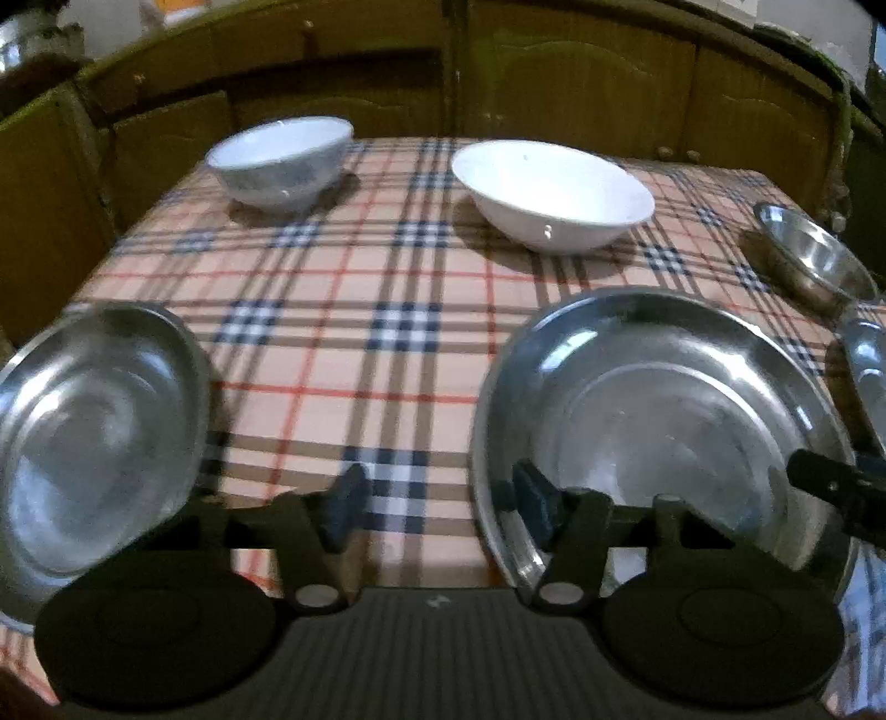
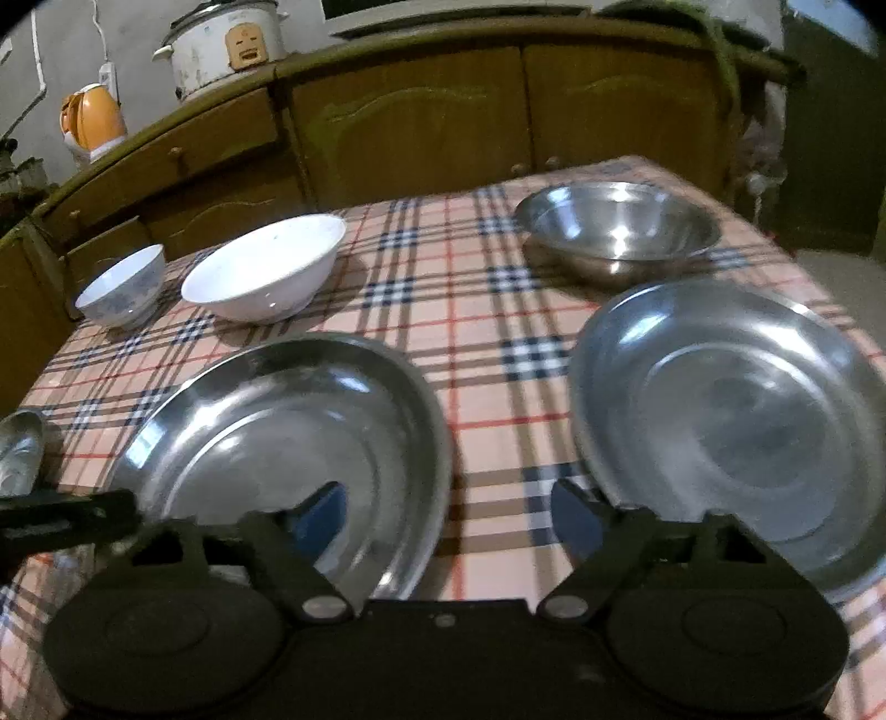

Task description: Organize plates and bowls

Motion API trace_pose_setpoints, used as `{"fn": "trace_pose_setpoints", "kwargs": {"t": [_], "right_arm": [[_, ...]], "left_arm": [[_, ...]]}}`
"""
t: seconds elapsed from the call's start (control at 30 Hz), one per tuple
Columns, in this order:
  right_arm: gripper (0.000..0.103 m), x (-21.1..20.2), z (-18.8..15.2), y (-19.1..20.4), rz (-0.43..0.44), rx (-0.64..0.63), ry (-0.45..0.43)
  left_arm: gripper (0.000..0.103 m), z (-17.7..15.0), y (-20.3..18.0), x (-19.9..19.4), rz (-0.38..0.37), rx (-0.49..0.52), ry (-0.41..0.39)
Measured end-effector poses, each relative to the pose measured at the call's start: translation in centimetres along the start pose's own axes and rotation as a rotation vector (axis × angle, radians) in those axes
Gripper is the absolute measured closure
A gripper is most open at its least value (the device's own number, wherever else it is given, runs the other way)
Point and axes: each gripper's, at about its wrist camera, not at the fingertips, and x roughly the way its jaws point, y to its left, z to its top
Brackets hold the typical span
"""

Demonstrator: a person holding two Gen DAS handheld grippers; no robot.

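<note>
Checked cloth in pink, red and navy covers the counter [image 1: 354, 343], with wooden cabinets [image 2: 421, 122] behind it. Nearest the left gripper [image 1: 440, 501], its jaws stand spread with nothing pinched: the right pad sits over the near rim of the middle steel plate [image 1: 659, 410], the left pad over bare cloth. A second steel plate [image 1: 94, 437] lies well to the left of it. The right gripper [image 2: 446, 509] also has its jaws spread and empty, hanging over the cloth gap between the middle plate [image 2: 288, 437] and a third steel plate [image 2: 731, 421] on the right; its left pad overlaps the middle plate's edge, its right pad sits at the third plate's near rim. Whether any pad touches metal I cannot tell. Farther back stand a wide white bowl [image 1: 554, 194], a small patterned bowl [image 1: 282, 160] to its left, and a steel bowl [image 2: 614, 227] at the far right. On the cabinet top sit a rice cooker [image 2: 221, 44] and an orange kettle [image 2: 94, 119].
</note>
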Motion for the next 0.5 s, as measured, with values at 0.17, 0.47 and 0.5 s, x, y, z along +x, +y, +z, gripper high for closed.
{"fn": "trace_pose_setpoints", "kwargs": {"t": [0.17, 0.47, 0.5], "right_arm": [[0.069, 0.5, 0.1, 0.8, 0.031, -0.012, 0.004], [0.078, -0.9, 0.3, 1.2, 0.040, -0.002, -0.020], [0.078, -1.3, 0.3, 1.3, 0.041, -0.009, -0.030]], "left_arm": [[0.081, 0.2, -0.9, -0.1, -0.046, 0.016, -0.013], [0.084, 0.4, -0.6, -1.4, -0.039, 0.016, -0.053], [0.084, 0.4, -0.5, -1.7, -0.038, 0.015, -0.062]]}}
